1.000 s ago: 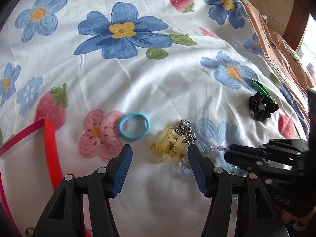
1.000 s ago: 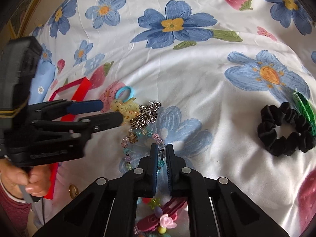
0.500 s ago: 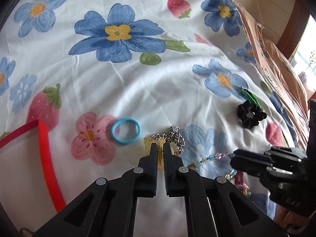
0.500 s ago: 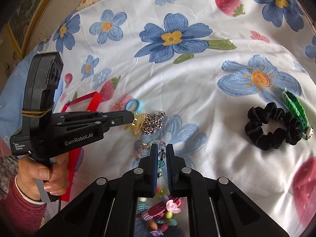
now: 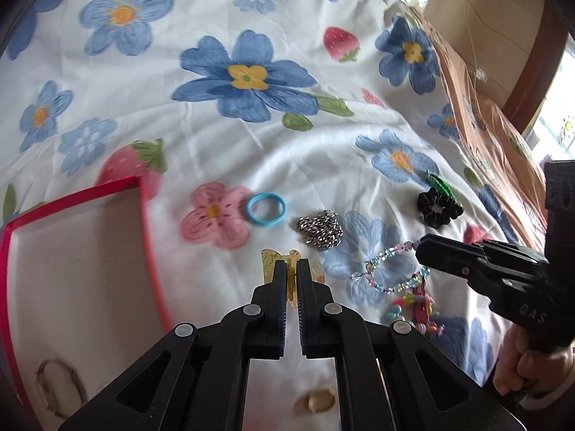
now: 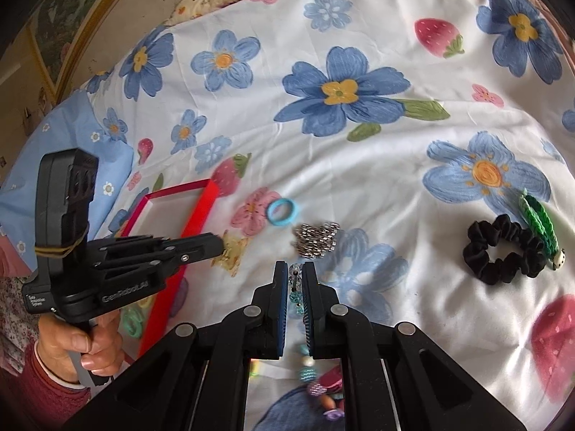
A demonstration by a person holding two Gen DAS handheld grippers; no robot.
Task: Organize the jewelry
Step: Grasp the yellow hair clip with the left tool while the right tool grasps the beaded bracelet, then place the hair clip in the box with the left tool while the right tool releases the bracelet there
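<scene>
- Grippers: two are in view. The left gripper (image 5: pixel 291 269) has its fingers closed tight on one yellow hair clip (image 5: pixel 267 262), at the near middle of the bed. The right wrist view shows this clip (image 6: pixel 231 253) at the tip of that gripper (image 6: pixel 219 246), just right of the tray corner.
- The right gripper (image 6: pixel 295 276) has its fingers clamped on one beaded bracelet (image 6: pixel 295 274); in the left wrist view the pale beads (image 5: pixel 390 269) form a loop to the right of the clip, and the gripper tip (image 5: pixel 422 248) meets the loop at its far right side.
- One red tray (image 5: pixel 143 215) with a white inside lies on the left. One thin ring-shaped piece (image 5: pixel 59 384) lies inside it at the near end, blurred.
- One blue hair tie (image 5: pixel 266 206) lies far of the clip, next to a pink printed flower.
- One pile of silver chain (image 5: pixel 320 230) lies just right of the blue tie, apart from it.
- One black scrunchie (image 6: pixel 503 255) lies on the right, and one green clip (image 6: pixel 541 226) touches its far right edge.
- One heap of colourful beads and charms (image 5: pixel 413 309) lies near the bracelet, on the near side.
- One small round pale thing (image 5: pixel 320 400) lies near the camera between the finger arms; I cannot tell what it is.
- Everything rests on one white bedspread (image 6: pixel 359 179) with blue flowers and strawberries.
</scene>
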